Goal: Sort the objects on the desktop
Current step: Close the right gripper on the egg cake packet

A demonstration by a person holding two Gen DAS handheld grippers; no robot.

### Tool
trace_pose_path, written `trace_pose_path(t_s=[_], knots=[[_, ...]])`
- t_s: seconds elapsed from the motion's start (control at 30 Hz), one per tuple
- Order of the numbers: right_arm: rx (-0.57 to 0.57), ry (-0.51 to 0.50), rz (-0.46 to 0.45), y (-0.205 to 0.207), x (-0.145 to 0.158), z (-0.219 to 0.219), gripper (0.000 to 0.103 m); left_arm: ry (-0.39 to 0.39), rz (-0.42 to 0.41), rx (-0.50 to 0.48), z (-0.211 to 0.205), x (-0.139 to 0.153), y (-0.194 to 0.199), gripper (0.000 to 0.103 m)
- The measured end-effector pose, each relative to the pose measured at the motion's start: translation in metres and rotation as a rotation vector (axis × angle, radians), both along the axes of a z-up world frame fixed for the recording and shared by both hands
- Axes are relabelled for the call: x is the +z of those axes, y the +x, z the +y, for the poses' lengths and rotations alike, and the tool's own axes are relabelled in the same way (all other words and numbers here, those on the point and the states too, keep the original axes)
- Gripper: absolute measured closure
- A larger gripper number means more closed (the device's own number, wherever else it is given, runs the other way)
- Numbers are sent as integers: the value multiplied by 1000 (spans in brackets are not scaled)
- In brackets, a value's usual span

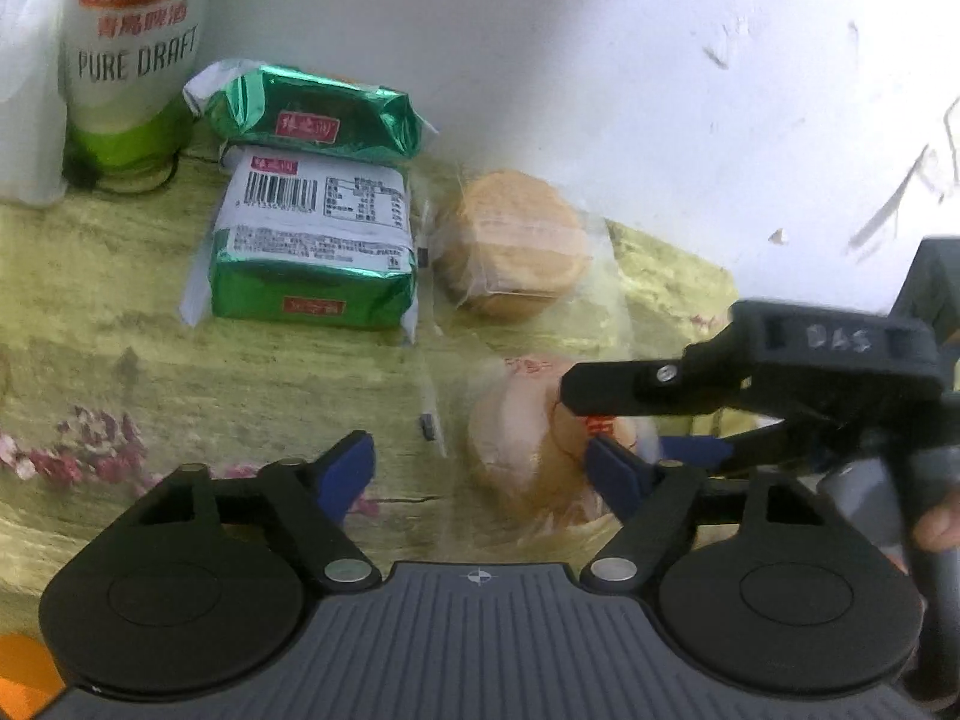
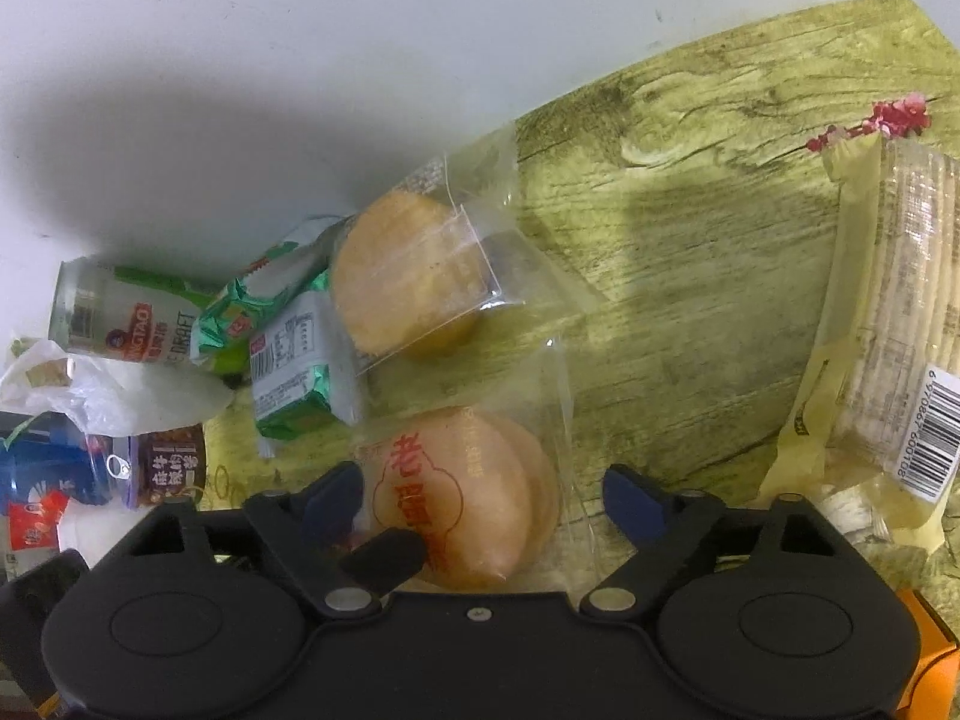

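A round pale pastry in a clear wrapper with red characters lies on the green wood-print tabletop. It sits between the fingers of my right gripper, whose blue pads stand a little off it, so the gripper is open. In the left wrist view the same pastry lies inside my open left gripper, close to its right pad and far from the left one. The right gripper reaches in from the right over the pastry. A black fingertip of the left gripper shows low in the right wrist view.
A second wrapped pastry lies just behind. Two green foil packets and a Tsingtao can stand by the white wall. A yellow cracker pack, a white plastic bag and small cans flank the spot.
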State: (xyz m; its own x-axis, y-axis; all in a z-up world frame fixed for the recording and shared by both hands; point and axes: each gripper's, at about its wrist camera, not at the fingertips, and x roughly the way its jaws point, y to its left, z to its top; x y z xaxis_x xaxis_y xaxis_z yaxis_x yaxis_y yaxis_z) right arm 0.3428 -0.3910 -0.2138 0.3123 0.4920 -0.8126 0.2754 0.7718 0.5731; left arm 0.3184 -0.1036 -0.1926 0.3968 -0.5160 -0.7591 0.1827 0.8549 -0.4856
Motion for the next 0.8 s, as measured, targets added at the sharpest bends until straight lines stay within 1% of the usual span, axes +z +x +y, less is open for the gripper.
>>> trace_pose_path(t_s=[0.1,0.23,0.27,0.33,0.4,0.47,0.57,0.67,0.8], knots=[[-7,11,4,-1,0,0,33,-35,19,14,7,1,-1,33],[-14,13,6,-2,0,0,35,-50,25,11,10,3,-1,37],[-19,16,7,-3,0,-1,35,-49,21,8,9,2,-2,38],[-27,20,8,-4,-1,-1,36,-46,8,-8,-4,-10,-7,38],[-34,22,8,-4,0,-1,36,-41,-2,-21,-10,-13,-6,38],[-41,22,9,-5,0,0,36,-45,-1,-21,-20,-19,1,40],[-49,24,10,-5,1,1,39,-48,-6,-22,-24,-18,1,42],[-45,22,4,-6,4,4,41,-27,-19,-32,-28,-15,-1,43],[-48,28,4,-8,5,7,41,-8,-35,-42,-30,-10,-4,43]])
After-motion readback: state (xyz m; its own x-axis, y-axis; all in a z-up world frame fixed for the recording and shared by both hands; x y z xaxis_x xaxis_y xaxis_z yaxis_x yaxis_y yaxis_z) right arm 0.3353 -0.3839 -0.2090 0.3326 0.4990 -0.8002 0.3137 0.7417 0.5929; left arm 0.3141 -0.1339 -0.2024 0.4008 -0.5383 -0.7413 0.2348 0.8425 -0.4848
